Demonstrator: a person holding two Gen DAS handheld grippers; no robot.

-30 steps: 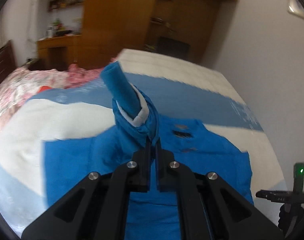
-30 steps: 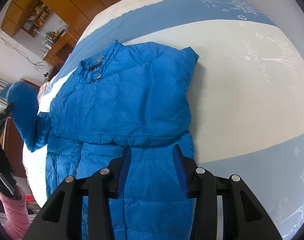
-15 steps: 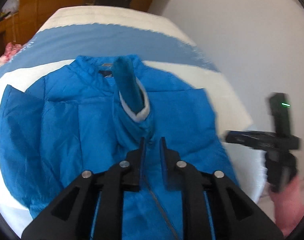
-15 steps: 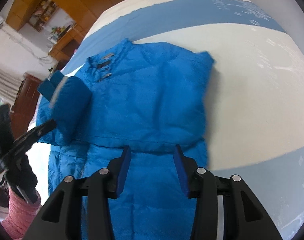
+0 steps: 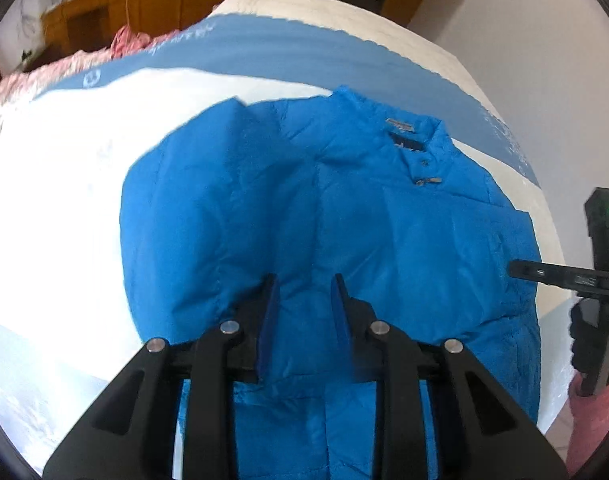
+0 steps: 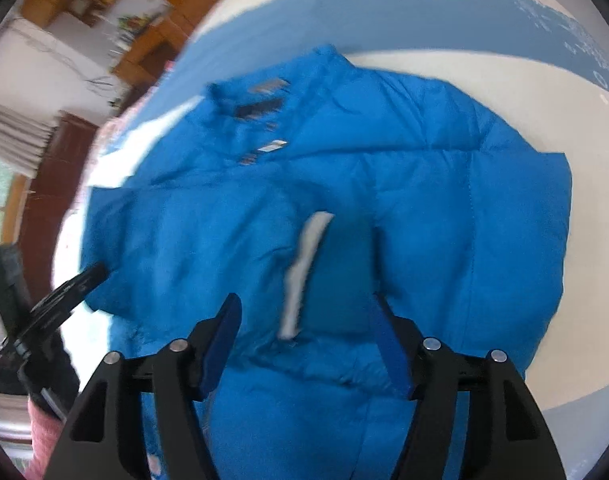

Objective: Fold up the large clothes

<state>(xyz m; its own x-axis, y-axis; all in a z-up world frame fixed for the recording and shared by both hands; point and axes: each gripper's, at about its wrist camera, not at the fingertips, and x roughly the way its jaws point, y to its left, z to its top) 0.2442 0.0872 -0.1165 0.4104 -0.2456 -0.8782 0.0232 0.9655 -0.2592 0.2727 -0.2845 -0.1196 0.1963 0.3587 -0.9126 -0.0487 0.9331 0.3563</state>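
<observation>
Left wrist view: blue jacket spread flat on bed, sleeves folded in. Left gripper opening, empty — above jacket. Right gripper opening wide, empty — over white-lined cuff.

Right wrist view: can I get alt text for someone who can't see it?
A blue puffer jacket lies spread on a blue-and-white bedspread, one sleeve folded across its front with the white-lined cuff near the right gripper, whose jaws are opening above it. The left gripper shows at the frame's left edge.
</observation>
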